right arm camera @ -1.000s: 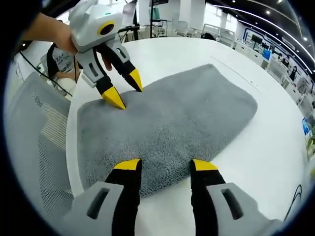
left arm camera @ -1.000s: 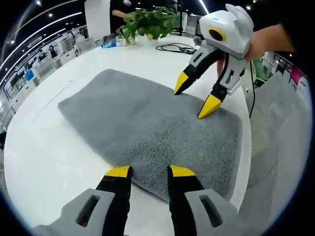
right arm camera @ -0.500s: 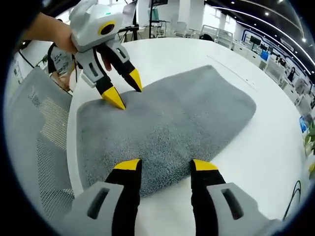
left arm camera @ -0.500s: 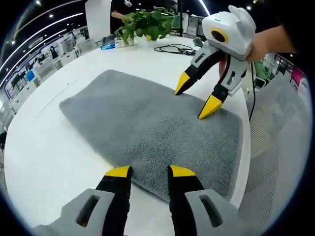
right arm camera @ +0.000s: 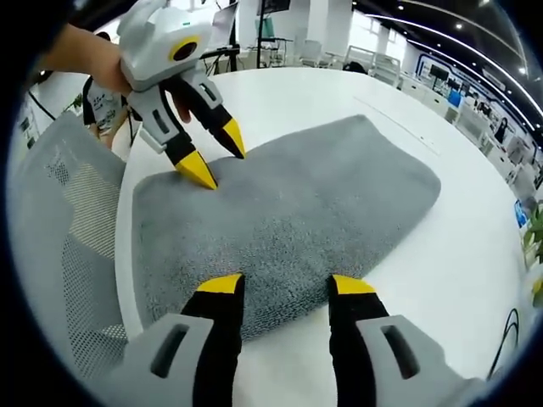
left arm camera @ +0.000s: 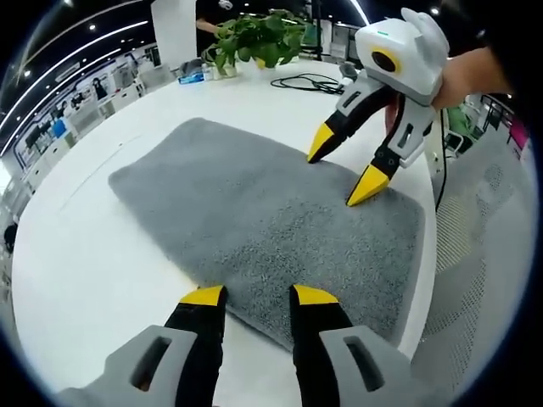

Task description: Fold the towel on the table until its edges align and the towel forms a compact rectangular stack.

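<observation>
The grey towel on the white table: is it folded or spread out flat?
Spread flat. The grey towel lies as one layer on the white table, with no fold line or doubled edge visible.

towel's near edge [left arm camera: 254,318]: partly tucked behind the left gripper [left arm camera: 259,294] tips
chair [right arm camera: 59,246]: cut off at the side, mesh bit visible
cable [left arm camera: 304,82]: far end too small to follow

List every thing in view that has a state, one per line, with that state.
towel: spread flat on the table, unfolded
left tongs: open, tips at the towel's near edge
right tongs: open, tips at the towel's edge
table: white, bearing the towel
cable: lying loose on the table
</observation>
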Demonstrator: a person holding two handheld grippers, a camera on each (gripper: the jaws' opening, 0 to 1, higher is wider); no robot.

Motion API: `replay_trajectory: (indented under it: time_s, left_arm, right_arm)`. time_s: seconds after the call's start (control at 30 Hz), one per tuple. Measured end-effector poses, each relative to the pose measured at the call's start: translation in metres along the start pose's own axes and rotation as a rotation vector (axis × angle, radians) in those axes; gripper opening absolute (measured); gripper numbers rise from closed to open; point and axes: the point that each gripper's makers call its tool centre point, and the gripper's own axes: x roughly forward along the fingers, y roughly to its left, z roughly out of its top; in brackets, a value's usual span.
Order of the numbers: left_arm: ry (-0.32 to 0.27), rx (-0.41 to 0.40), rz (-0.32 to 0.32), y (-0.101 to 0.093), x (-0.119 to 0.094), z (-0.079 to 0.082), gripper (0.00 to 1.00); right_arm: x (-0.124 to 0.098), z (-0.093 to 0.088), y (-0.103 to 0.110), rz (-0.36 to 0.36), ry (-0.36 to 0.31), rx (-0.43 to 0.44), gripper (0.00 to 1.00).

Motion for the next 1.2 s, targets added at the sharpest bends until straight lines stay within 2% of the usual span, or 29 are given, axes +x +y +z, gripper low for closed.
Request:
replay_trajectory:
  time_s: [0.2, 0.37, 0.67, 0.83, 0.9, 1.0, 1.1, 1.2]
  left_arm:
    - [0.007, 0.005, 0.010, 0.000, 0.000, 0.000, 0.31]
    - [0.007, 0.002, 0.017, 0.000, 0.000, 0.000, 0.31]
    - [0.011, -0.012, 0.034, 0.001, 0.000, 0.000, 0.31]
    - [0.015, -0.127, 0.047, 0.006, 0.000, -0.005, 0.34]
    - [0.016, -0.171, 0.065, 0.010, -0.002, -0.008, 0.39]
    - [0.013, -0.162, 0.080, 0.012, -0.003, -0.008, 0.45]
    - [0.007, -0.153, 0.087, 0.014, -0.005, -0.007, 0.46]
    - [-0.019, -0.079, 0.094, 0.011, -0.010, -0.001, 0.46]
  right_arm:
    - [0.001, 0.000, 0.000, 0.009, 0.003, -0.003, 0.39]
    - [0.001, -0.001, -0.001, 0.016, -0.030, 0.019, 0.39]
    - [0.004, -0.001, -0.003, 0.004, -0.012, 0.012, 0.39]
    - [0.003, 0.000, -0.002, -0.008, -0.018, 0.028, 0.39]
    - [0.002, 0.000, -0.002, -0.014, -0.019, 0.029, 0.40]
    - [0.001, 0.002, -0.001, -0.028, -0.022, 0.027, 0.40]
    - [-0.001, 0.004, -0.001, -0.036, -0.036, 0.034, 0.40]
    - [-0.003, 0.005, 0.001, -0.044, -0.055, 0.046, 0.40]
